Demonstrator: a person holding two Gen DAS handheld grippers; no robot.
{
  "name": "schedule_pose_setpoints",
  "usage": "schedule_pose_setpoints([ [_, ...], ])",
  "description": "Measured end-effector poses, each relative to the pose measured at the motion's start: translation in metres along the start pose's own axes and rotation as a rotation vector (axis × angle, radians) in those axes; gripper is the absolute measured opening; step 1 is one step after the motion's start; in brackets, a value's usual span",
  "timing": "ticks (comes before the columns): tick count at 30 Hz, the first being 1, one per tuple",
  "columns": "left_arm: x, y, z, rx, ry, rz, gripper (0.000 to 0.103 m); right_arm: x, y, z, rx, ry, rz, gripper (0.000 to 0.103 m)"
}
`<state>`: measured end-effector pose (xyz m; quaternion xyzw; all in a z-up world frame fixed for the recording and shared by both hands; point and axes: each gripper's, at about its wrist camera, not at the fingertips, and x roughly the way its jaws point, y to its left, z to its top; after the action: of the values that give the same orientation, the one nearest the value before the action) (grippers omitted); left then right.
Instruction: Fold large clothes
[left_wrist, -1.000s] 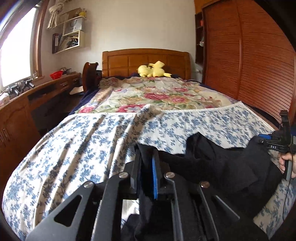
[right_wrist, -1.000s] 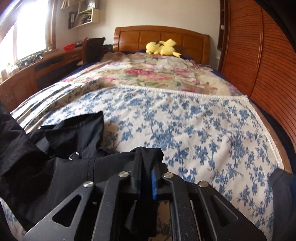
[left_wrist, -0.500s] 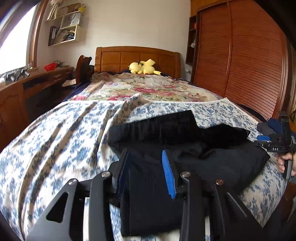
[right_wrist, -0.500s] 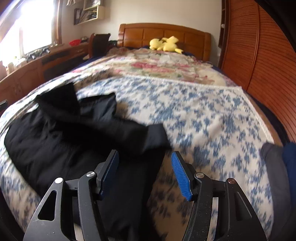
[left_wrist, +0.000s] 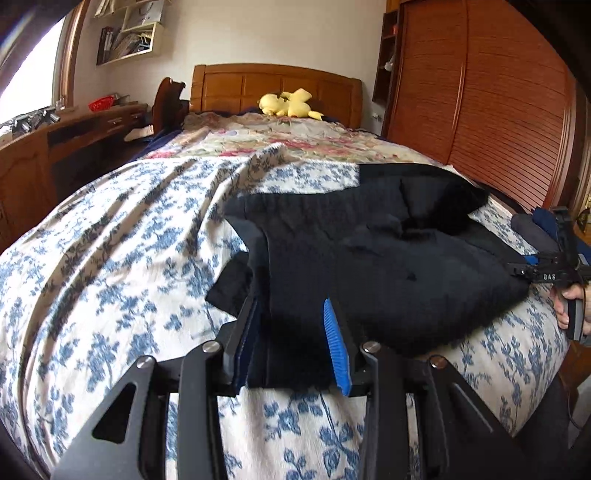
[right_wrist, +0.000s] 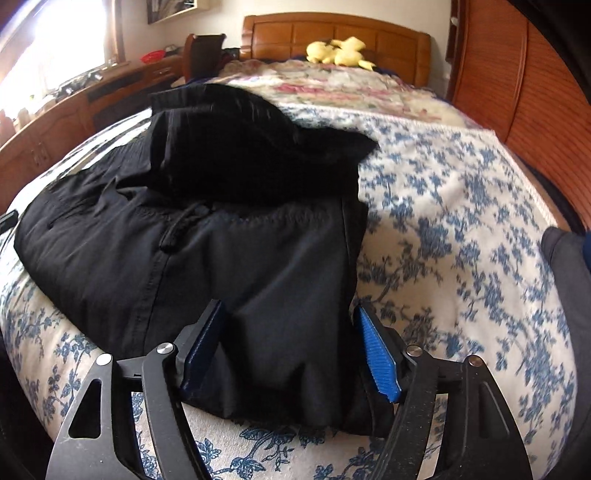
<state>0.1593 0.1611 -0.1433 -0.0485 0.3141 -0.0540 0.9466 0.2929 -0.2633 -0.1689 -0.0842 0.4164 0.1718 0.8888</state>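
Black fabric trousers (right_wrist: 207, 236) lie bunched on blue-floral bedspread (left_wrist: 110, 258), long axis left-right; left gripper (left_wrist: 291, 343) and right gripper (right_wrist: 291, 354), both spread wide, straddle its near edge ungripped

Daylight floods in from the window (right_wrist: 55, 48) far left of the fingers, glaring white; edges bend and darken, slightly blurred.

A big bed (left_wrist: 110, 258) has a white cover with blue flowers (right_wrist: 461, 221) on the near part. Farther back lies a blanket with pink flowers (left_wrist: 295, 140). A yellow soft toy (left_wrist: 288, 105) sits by the wooden headboard (left_wrist: 229, 85). On the left is a long wooden desk (left_wrist: 74, 133). On the right are brown closet doors (left_wrist: 498, 110).
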Motion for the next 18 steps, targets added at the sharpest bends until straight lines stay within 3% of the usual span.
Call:
schedule_pose_setpoints([
  [18, 0.003, 0.007, -0.020, -0.021, 0.042, 0.033, 0.038, 0.009, 0.003, -0.019, 0.028, -0.046, 0.000, 0.079],
])
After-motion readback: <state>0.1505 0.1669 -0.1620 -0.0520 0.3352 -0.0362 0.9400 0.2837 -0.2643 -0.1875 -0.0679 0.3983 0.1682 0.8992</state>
